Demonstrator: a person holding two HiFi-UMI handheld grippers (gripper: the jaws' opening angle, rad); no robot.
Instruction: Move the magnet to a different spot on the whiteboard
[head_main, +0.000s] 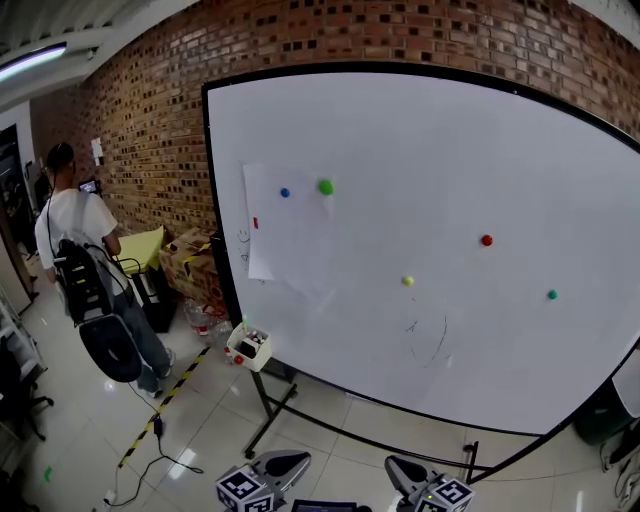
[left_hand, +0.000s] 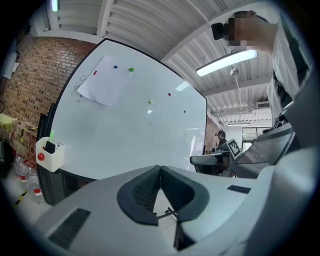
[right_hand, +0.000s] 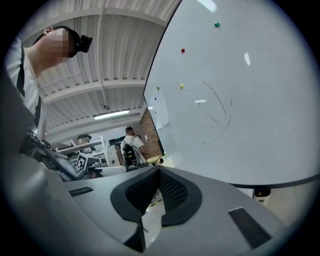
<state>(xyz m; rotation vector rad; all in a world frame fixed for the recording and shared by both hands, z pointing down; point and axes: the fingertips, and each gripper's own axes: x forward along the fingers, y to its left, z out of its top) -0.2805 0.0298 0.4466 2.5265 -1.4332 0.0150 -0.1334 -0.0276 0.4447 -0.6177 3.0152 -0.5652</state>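
Observation:
The big whiteboard (head_main: 480, 150) stands on a wheeled frame ahead of me. Several small round magnets stick to it: blue (head_main: 285, 192) and green (head_main: 325, 187) pin a paper sheet (head_main: 285, 235) at the upper left, while red (head_main: 486, 240), yellow (head_main: 407, 281) and dark green (head_main: 551, 294) sit to the right. Both grippers hang low in the head view, well short of the board. My left gripper (head_main: 290, 462) (left_hand: 159, 168) is shut with nothing in it. My right gripper (right_hand: 159, 170) (head_main: 395, 467) is also shut and empty. Red (right_hand: 183, 50) and yellow (right_hand: 181, 86) magnets show high above its jaws.
A person with a backpack (head_main: 85, 260) stands at the left by the brick wall. A white marker box (head_main: 248, 347) hangs at the board's lower left corner. Cardboard boxes (head_main: 190, 258) sit behind it. The stand's black legs (head_main: 270, 405) and a floor cable (head_main: 160, 455) lie ahead.

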